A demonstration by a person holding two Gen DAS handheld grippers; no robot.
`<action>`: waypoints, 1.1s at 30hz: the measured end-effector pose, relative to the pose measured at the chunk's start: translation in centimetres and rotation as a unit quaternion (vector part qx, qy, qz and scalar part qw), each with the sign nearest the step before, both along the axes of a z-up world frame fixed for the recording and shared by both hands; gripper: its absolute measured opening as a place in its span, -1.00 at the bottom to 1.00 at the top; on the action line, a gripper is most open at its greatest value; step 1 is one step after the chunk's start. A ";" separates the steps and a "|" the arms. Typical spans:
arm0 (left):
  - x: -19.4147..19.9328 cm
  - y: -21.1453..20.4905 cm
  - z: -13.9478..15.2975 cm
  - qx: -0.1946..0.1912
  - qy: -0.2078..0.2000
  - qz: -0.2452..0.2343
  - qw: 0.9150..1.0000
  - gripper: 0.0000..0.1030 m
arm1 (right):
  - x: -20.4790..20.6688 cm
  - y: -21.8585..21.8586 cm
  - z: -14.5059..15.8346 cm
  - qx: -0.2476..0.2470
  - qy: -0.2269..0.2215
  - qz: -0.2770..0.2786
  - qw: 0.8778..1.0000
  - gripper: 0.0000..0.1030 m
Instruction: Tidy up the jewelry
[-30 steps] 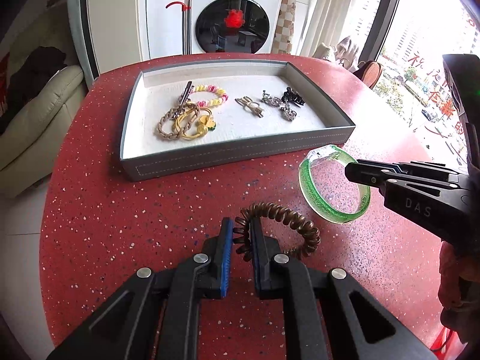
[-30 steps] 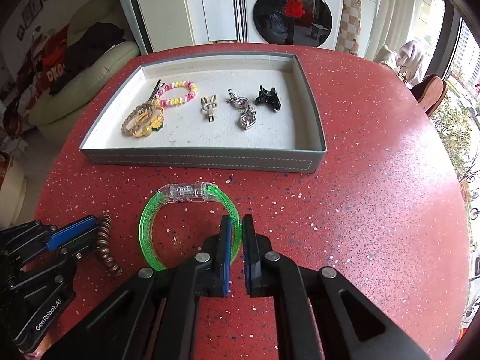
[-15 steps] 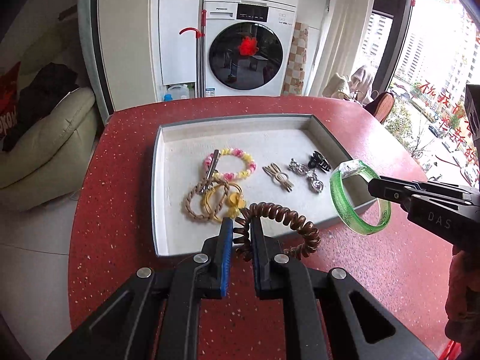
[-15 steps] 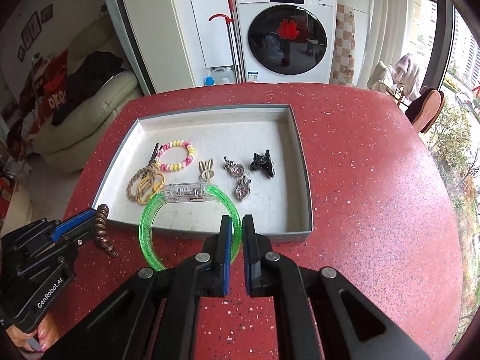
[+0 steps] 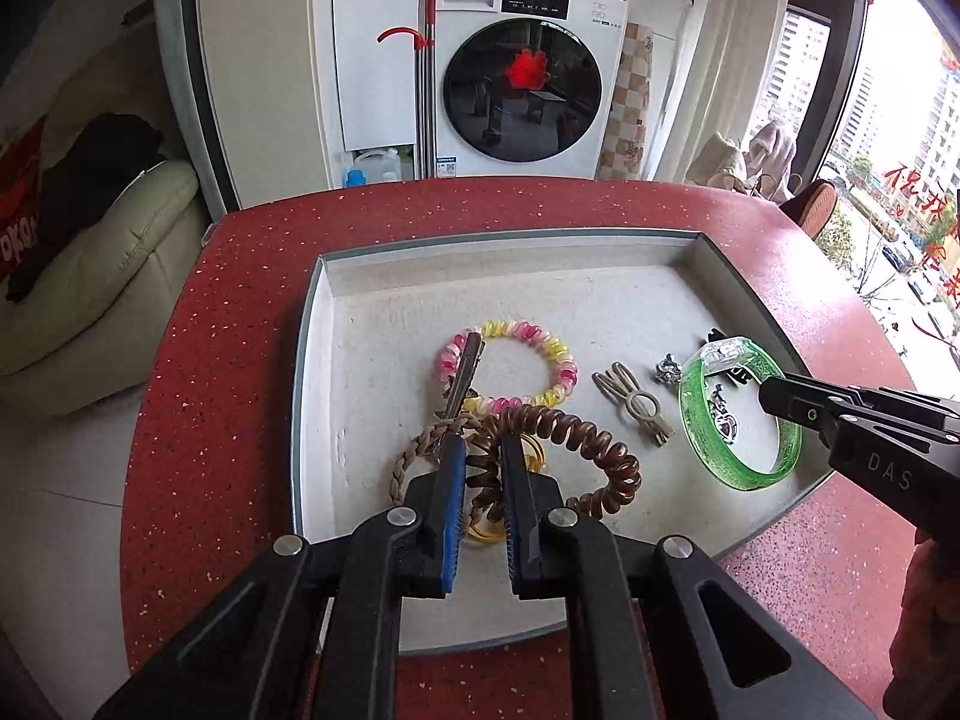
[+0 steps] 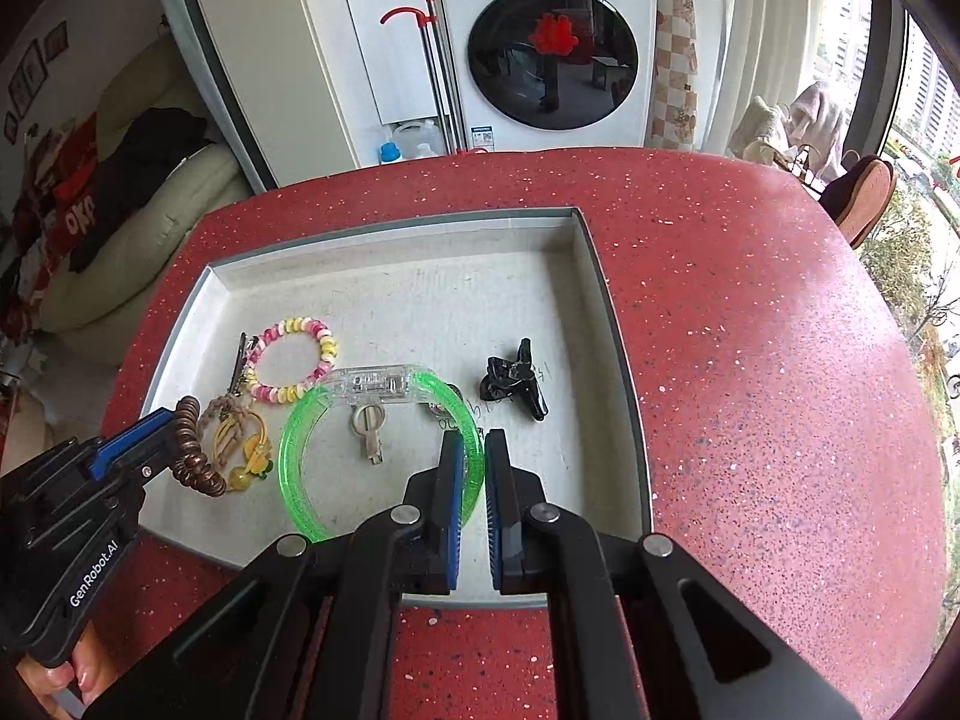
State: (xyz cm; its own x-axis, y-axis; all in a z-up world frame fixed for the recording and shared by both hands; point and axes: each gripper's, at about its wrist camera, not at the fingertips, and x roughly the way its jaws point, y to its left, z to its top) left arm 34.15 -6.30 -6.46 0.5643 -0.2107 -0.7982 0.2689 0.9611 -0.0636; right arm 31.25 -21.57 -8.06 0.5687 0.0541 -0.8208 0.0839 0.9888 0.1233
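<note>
Right wrist: "GenRobot.AI" left gripper, prob.

Round red speckled table, grey tray resting directly on it, near its front edge

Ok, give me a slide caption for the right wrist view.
Right gripper carries a green bangle over the grey tray.

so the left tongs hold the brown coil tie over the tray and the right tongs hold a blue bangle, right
Not quite: the bangle in the right tongs is green, not blue, as the right wrist view shows. The left tongs do hold the brown coil tie over the tray.
</note>
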 end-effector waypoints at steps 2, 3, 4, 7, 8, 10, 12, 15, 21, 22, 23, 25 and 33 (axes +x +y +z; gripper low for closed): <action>0.3 -0.3 -0.6 0.008 0.003 0.000 1.000 -0.41 | 0.4 -0.1 -0.6 -0.001 0.006 -0.003 1.000 -0.85; 0.3 -0.4 -0.9 0.013 0.003 -0.001 1.000 -0.41 | 0.6 -0.1 -1.0 -0.001 0.009 -0.005 1.000 -0.85; 0.3 -0.5 -1.1 0.018 0.003 -0.001 1.000 -0.41 | 0.7 -0.2 -1.3 0.000 0.012 -0.005 1.000 -0.85; 0.3 -0.7 -1.6 0.030 0.000 -0.004 1.000 -0.41 | 1.0 -0.2 -2.0 -0.001 0.021 -0.006 1.000 -0.85; 0.2 -0.7 -1.6 0.032 -0.004 -0.003 0.999 -0.41 | 1.0 -0.2 -2.2 -0.002 0.022 -0.007 1.000 -0.85; 0.2 -0.7 -1.8 0.034 -0.002 -0.004 0.999 -0.41 | 1.0 -0.2 -2.5 -0.001 0.027 -0.006 1.000 -0.85; 0.2 -0.6 -2.0 0.035 0.000 -0.004 0.999 -0.41 | 1.0 -0.2 -2.7 0.002 0.030 -0.005 1.000 -0.84; 0.1 -0.6 -1.9 0.037 -0.002 -0.002 0.999 -0.41 | 0.8 0.0 -2.6 0.002 0.028 -0.004 1.000 -0.84; -0.1 -0.5 -1.3 0.028 -0.010 0.005 1.000 -0.41 | 0.4 0.0 -2.1 0.015 0.020 0.000 1.000 -0.33; -0.1 -0.5 -1.2 0.025 -0.008 0.007 1.000 -0.40 | 0.2 0.0 -1.8 0.018 0.014 0.000 1.000 -0.17; -0.1 -0.4 -1.1 0.023 -0.007 0.009 1.000 -0.40 | 0.0 -0.1 -1.6 0.020 0.008 0.000 1.000 -0.17; -0.1 -0.3 -0.9 0.020 -0.011 0.012 1.000 -0.40 | -0.3 -0.1 -1.0 0.022 0.000 0.000 1.000 -0.17; -0.7 -0.1 0.5 0.012 -0.040 0.025 0.999 1.00 | -1.7 -0.8 0.7 0.036 -0.031 -0.013 0.999 -0.16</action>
State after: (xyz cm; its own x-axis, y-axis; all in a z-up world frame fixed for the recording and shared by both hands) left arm 33.45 -6.43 -5.97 0.6354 -0.1623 -0.7549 0.2230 0.9746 -0.0218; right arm 29.54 -22.39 -7.31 0.6201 0.0968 -0.7785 0.0993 0.9747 0.2003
